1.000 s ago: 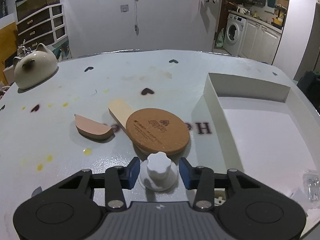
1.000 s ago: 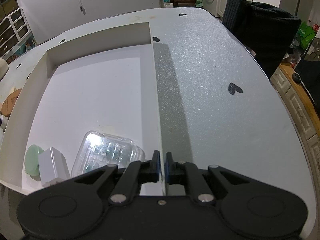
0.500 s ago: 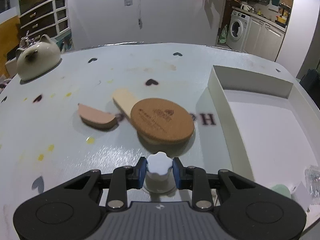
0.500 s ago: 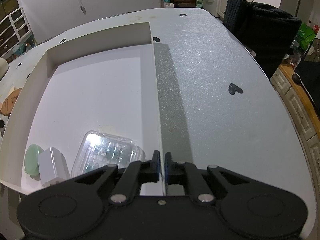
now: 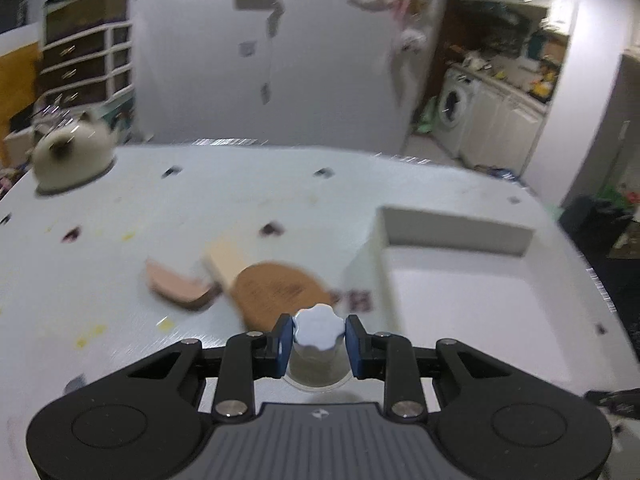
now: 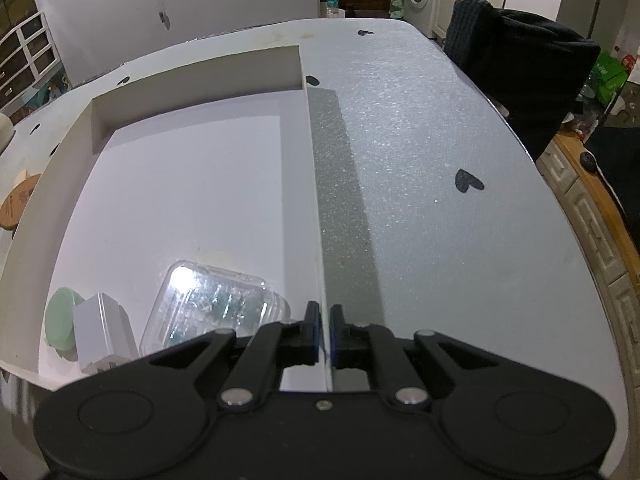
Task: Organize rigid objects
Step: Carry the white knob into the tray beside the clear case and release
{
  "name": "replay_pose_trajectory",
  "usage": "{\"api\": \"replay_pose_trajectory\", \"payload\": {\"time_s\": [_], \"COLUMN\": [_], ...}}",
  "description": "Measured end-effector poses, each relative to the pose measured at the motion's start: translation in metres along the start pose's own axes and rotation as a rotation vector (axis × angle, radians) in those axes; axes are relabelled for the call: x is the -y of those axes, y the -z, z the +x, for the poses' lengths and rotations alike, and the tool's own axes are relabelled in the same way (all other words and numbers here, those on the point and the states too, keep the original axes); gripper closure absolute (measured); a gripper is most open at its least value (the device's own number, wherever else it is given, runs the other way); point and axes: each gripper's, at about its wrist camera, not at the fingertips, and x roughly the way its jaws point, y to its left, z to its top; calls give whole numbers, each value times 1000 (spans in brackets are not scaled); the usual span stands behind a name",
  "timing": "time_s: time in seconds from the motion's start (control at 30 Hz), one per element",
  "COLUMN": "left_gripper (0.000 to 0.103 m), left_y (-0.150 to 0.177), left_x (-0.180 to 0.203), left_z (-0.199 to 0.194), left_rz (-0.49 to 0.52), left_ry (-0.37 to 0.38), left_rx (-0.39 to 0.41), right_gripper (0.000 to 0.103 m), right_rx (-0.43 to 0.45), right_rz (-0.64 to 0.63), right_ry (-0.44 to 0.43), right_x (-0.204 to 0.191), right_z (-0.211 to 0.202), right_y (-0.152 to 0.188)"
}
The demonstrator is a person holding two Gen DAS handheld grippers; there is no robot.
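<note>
Table (image 5: 120, 240) farther below lifted knob (image 5: 319, 328).

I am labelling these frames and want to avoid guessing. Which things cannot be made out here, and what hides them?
- Left wrist view: print on the cork disc is smeared by motion blur.
- Left wrist view: base of the white knob sits behind the left gripper body.
- Right wrist view: contents of the clear plastic case are lost in glare.
- Right wrist view: the near end of the white tray wall is covered by the right gripper.
</note>
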Motion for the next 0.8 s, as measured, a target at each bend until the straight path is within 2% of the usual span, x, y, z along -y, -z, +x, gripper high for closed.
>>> {"api": "replay_pose_trajectory", "payload": {"time_s": [0.2,0.47,0.8], "left_gripper": [73,73,73], "left_y": [-14,-12,3], "left_x": [42,104,155], "left_z": [7,32,73], "left_rz": [89,209,303], "left_ry": [125,260,335], "left_rx": [7,-62,-188], "right_gripper": [98,98,97], "right_rx": [1,2,4], "right_rz": [-4,-16,-10], "right_ry": [-1,0,-23], "right_x": [0,-1,3], "right_z": [0,0,0], "right_y": [0,1,1]}}
